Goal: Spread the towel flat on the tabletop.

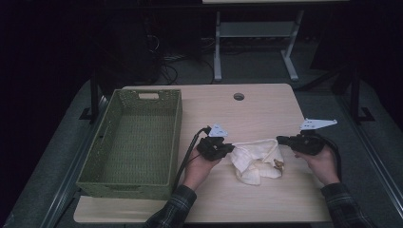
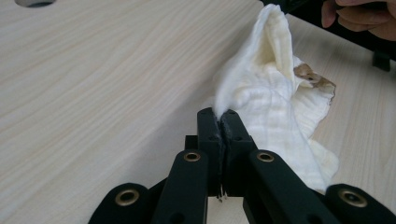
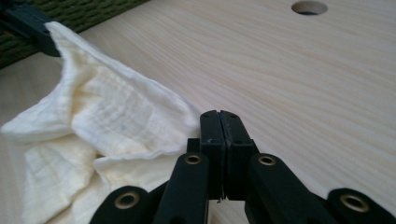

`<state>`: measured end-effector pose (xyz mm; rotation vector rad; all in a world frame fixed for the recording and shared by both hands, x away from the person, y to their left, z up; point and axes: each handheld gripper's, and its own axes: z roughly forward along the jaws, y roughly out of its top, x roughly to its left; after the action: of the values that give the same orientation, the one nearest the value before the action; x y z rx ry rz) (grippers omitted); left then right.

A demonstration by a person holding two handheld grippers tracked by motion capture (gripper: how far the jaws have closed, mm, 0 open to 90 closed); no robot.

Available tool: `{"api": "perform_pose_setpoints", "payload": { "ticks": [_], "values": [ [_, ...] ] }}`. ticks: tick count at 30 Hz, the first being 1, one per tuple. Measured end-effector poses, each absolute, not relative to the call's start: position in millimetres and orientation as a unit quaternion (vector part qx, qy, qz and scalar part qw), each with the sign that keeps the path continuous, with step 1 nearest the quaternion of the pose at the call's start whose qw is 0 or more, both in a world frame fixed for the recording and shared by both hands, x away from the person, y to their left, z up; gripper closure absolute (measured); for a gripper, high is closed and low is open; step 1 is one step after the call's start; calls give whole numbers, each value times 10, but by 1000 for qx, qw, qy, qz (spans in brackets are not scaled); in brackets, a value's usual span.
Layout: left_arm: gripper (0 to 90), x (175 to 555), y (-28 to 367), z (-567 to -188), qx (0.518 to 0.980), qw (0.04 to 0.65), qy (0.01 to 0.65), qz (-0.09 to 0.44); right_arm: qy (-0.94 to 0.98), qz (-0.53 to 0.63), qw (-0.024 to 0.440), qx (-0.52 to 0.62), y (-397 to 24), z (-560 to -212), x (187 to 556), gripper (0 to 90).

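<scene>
A cream cloth (image 1: 256,159) with a brown mark (image 2: 310,74) lies crumpled on the wooden table, and its top edge is stretched between my two grippers. My left gripper (image 1: 231,147) is shut on the cloth's left corner, so the cloth (image 2: 266,93) rises straight out of the closed tips (image 2: 223,112). My right gripper (image 1: 279,140) is at the cloth's right corner with its jaws together (image 3: 219,113). The cloth (image 3: 107,116) runs up to its left jaw tip and appears pinched there. The far end of the cloth is lifted to the left gripper (image 3: 28,28).
A green woven basket (image 1: 123,187) stands at the left of the table, close to my left hand, with nothing in it. A round cable hole (image 1: 238,96) sits near the table's far edge. Bare wood lies behind the cloth. The table's front edge is just below my forearms.
</scene>
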<state>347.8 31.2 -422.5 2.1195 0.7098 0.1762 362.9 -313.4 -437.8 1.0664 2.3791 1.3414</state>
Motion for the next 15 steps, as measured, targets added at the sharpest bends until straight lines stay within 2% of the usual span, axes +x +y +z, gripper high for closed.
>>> {"api": "perform_pose_setpoints", "payload": {
  "ticks": [4, 9, 15],
  "values": [
    [880, 3478, 296, -4255, 853, 432, 285, 69, 804, 463, 102, 359, -3151, -4321, 3547, 764],
    [879, 3481, 307, -4279, 856, 427, 284, 66, 807, 474, 93, 339, -3108, -4229, 3333, 755],
    [879, 3469, 298, -4282, 855, 429, 285, 67, 837, 443, 70, 312, -2819, -4407, 3137, 734]
  ]
}}
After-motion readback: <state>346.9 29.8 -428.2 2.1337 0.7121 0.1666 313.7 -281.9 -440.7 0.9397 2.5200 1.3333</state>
